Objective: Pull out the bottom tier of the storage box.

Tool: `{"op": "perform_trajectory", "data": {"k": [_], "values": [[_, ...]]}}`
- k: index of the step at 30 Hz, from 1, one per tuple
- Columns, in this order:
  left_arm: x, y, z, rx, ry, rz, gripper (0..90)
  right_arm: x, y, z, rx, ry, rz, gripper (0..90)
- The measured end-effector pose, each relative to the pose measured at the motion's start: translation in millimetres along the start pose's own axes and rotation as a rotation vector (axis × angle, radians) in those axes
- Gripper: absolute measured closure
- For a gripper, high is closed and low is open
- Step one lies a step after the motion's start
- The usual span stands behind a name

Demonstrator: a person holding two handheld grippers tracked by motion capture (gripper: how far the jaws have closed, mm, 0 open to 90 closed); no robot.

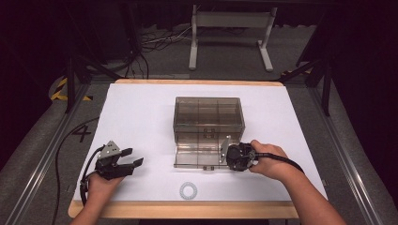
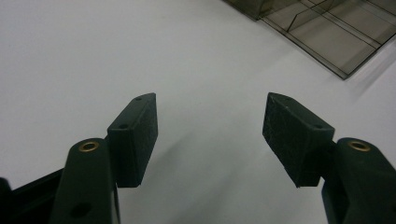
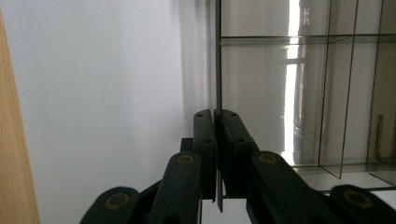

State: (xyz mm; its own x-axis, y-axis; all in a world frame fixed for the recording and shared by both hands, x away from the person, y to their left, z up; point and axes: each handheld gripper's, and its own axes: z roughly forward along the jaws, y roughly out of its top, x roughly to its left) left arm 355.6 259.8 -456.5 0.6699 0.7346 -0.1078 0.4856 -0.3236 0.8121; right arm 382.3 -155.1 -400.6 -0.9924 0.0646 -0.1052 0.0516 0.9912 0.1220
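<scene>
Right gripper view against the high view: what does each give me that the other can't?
Right gripper view: the right gripper with its jaws clamped on the thin edge of the smoky transparent plastic organiser box's folded-down lid.

High view: the left gripper open over the white table cover, plus a small white ring.

Both: the box's divided compartments.

Box cut off by top and right edges in left gripper view; flap edge partly hidden between right gripper jaws

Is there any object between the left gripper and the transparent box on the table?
Nothing visible: the left gripper rests open on the bare white table, apart from the transparent box; the right gripper grips its lowered flap.
</scene>
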Motion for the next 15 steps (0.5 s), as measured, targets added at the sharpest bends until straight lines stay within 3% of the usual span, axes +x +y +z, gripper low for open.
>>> {"op": "perform_trajectory", "data": {"k": [15], "values": [[-0.2, 0.0, 0.1, 0.001, 0.0, 0.001, 36.5, 5.6, -1.0, -0.9, 0.002, 0.012, -0.006, 85.9]]}}
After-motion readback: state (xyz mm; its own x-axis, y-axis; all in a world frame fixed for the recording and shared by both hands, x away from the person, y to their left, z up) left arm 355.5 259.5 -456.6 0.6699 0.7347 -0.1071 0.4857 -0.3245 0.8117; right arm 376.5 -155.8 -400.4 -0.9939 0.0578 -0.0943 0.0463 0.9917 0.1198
